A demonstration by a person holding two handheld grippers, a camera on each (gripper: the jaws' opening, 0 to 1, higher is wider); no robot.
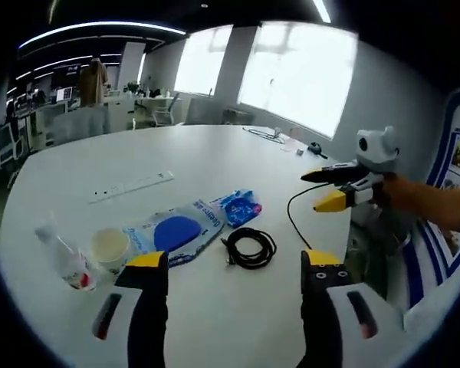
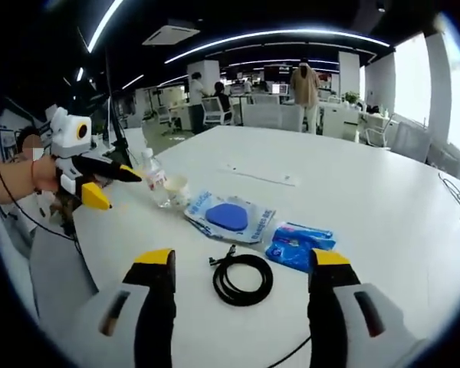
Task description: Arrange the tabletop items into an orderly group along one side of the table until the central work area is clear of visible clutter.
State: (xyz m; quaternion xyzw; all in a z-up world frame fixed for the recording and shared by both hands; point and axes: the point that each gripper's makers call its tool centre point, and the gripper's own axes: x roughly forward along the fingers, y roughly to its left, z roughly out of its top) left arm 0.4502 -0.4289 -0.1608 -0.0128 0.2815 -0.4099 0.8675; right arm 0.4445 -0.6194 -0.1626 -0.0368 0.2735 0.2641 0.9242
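Note:
On the white table (image 1: 215,157) lie a coiled black cable (image 1: 251,247), a blue packet (image 1: 238,207) and a clear bag with a blue oval pad (image 1: 178,230). A paper cup (image 1: 110,247) and a small plastic bottle (image 1: 66,262) stand left of them. My left gripper (image 1: 234,264) is open above the near table, short of the cable. My right gripper (image 1: 339,188) comes in from the right, open and empty. In the right gripper view the same cable (image 2: 243,280), packet (image 2: 299,244), bag (image 2: 230,217), cup (image 2: 176,188) and bottle (image 2: 153,178) lie ahead of my open right gripper (image 2: 242,264); the left gripper (image 2: 111,184) hovers by the bottle.
A white power strip (image 1: 130,186) lies farther back on the table. A thin black wire (image 1: 291,215) trails from the right gripper. More cable (image 1: 267,136) and small items sit at the far edge. Desks, chairs and standing people (image 2: 305,84) are beyond the table.

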